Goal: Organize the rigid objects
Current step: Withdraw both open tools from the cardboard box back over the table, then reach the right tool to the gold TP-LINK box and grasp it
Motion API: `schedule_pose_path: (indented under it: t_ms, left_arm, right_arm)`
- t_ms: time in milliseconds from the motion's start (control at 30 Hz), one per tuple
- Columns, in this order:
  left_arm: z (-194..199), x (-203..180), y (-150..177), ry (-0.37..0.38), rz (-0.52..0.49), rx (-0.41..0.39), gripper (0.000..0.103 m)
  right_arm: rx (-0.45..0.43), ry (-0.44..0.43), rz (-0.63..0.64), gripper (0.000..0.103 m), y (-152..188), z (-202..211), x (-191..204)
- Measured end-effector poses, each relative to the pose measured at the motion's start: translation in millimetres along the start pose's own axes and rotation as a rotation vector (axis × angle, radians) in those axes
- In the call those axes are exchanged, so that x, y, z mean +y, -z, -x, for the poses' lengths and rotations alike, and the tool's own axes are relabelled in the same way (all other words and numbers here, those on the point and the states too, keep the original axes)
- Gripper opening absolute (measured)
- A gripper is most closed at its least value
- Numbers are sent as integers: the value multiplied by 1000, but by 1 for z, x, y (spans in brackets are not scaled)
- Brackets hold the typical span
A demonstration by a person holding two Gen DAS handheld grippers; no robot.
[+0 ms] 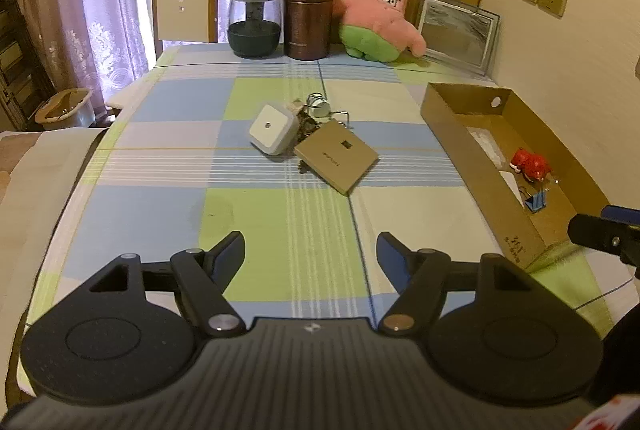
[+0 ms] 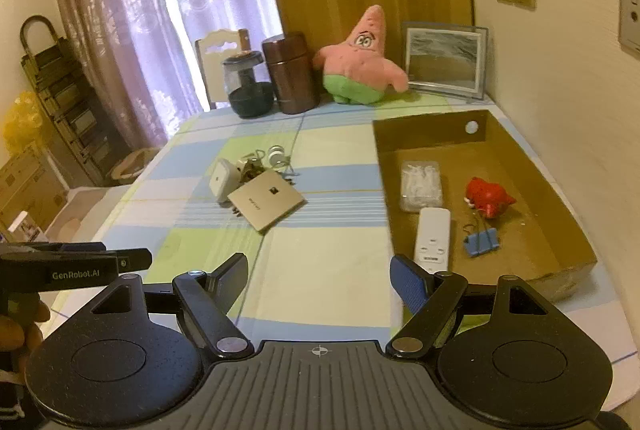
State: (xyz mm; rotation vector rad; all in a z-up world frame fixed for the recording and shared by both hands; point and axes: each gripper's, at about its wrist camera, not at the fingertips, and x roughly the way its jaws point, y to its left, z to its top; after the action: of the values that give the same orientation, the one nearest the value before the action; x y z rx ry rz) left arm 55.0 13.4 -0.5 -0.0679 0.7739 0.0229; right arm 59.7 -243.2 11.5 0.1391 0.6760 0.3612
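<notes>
A small heap of rigid things lies on the checked tabletop (image 1: 160, 166), well ahead of both grippers: a flat tan box (image 1: 337, 161) with small dark print too fine to read, a white square plug-in device (image 1: 272, 128) touching its far-left side, and a tangle of metal wire pieces (image 1: 320, 106) just behind them. Ahead and to the right of the right gripper (image 2: 319, 276) stands an open cardboard tray (image 2: 520, 166); inside it lie a clear plastic packet (image 2: 421, 185), a white remote (image 2: 432, 239), a blue binder clip (image 2: 482, 242) and a red figurine (image 2: 489, 196). Handwritten marks on the tray's near outer wall are not legible. The left gripper (image 1: 312, 250) is spread apart with nothing between its fingers, above bare cloth; the right gripper is likewise released and empty. The left gripper's side, seen from the right wrist, reads "GenRobot.AI". Far beyond, a pink plush star (image 2: 360, 62), a brown canister (image 2: 291, 72) and a framed picture (image 2: 444, 60) line the tabletop's back edge.
</notes>
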Motion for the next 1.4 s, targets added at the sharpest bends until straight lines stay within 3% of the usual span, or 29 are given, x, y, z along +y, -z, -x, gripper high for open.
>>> schedule_pose_path:
  t_ms: [433,700,833,1100,1400]
  left_arm:
    - [-7,26,-4,-15,-29,7,69]
    - [-21,42,-10,-1,-80,15,75]
    - [-30,52,-16,6,-108,6,83]
    - [-56,70,-32,63,-195,1,96]
    - [-100,83,-42,142,-290,25,98]
  right_arm:
    - [15,-33,42,76,-1,-14,18]
    - [25,-61,86,77,-4,-31,27]
    - [35,-77,126,81,-7,-45,32]
    - [33,-111,181,92,-19,-79,37]
    - [47,-156,299,97,-36,-135,43]
